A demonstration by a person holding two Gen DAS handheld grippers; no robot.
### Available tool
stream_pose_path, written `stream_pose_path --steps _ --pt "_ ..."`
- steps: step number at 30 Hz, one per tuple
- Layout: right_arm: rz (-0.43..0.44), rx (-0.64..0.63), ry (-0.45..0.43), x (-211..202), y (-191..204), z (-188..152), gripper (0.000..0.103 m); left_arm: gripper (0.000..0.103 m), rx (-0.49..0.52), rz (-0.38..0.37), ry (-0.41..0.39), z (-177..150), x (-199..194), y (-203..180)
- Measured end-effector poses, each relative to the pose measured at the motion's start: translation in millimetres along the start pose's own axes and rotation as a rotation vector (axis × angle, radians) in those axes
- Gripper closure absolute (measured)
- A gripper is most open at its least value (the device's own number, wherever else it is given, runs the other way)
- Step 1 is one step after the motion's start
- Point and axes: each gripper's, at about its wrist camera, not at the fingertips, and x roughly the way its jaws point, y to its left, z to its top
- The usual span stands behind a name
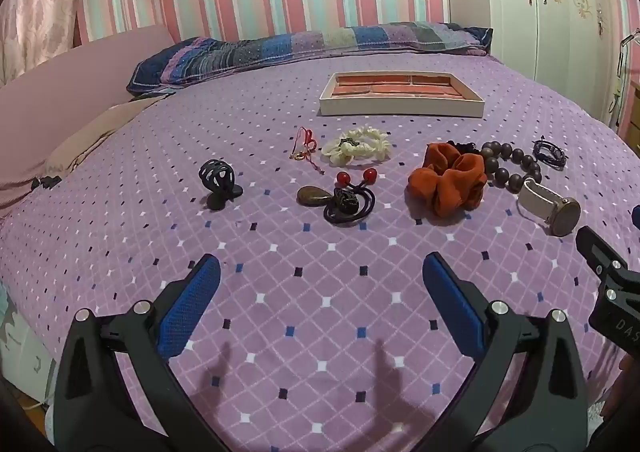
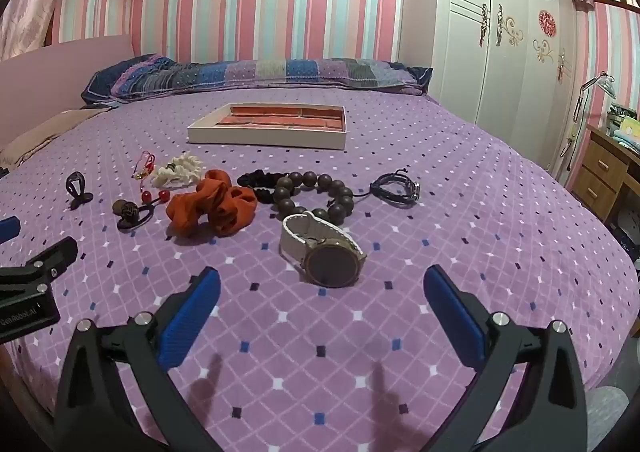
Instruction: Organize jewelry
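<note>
A row of jewelry lies on the purple bedspread: a black hair claw (image 1: 219, 181), a red string charm (image 1: 306, 145), a cream scrunchie (image 1: 356, 147), a dark hair tie with red beads (image 1: 350, 195), an orange scrunchie (image 1: 448, 183), a wooden bead bracelet (image 2: 316, 193), a dark cord bracelet (image 2: 396, 185) and a white-strap watch (image 2: 324, 248). A white box with a red lining (image 1: 402, 93) sits behind them. My left gripper (image 1: 320, 272) is open and empty, short of the hair tie. My right gripper (image 2: 320, 284) is open and empty, just short of the watch.
A patchwork pillow (image 1: 312, 47) lies along the far edge of the bed. A white wardrobe (image 2: 500, 31) and a wooden desk (image 2: 608, 167) stand to the right. The bed's right edge (image 2: 624, 292) drops off near my right gripper.
</note>
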Motion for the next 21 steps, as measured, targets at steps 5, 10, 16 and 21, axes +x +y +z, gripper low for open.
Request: stream_pose_path --steps 5,10,16,21 --pt "0.000 0.000 -0.004 0.4 -0.8 0.5 0.004 0.005 0.006 0.002 -0.006 0.3 -0.3 1.5" --pt "-0.005 -0.003 -0.012 -1.0 -0.3 0.1 0.004 0.005 0.005 0.004 -0.008 -3.3 -0.5 1.1" --pt "-0.003 0.000 -0.012 -1.7 -0.6 0.1 0.004 0.005 0.012 0.005 -0.004 -2.9 0.8 0.0" --pt "-0.006 -0.001 -0.015 -2.0 -2.4 2.0 0.004 0.005 0.012 0.006 -0.003 -2.9 0.8 -0.6"
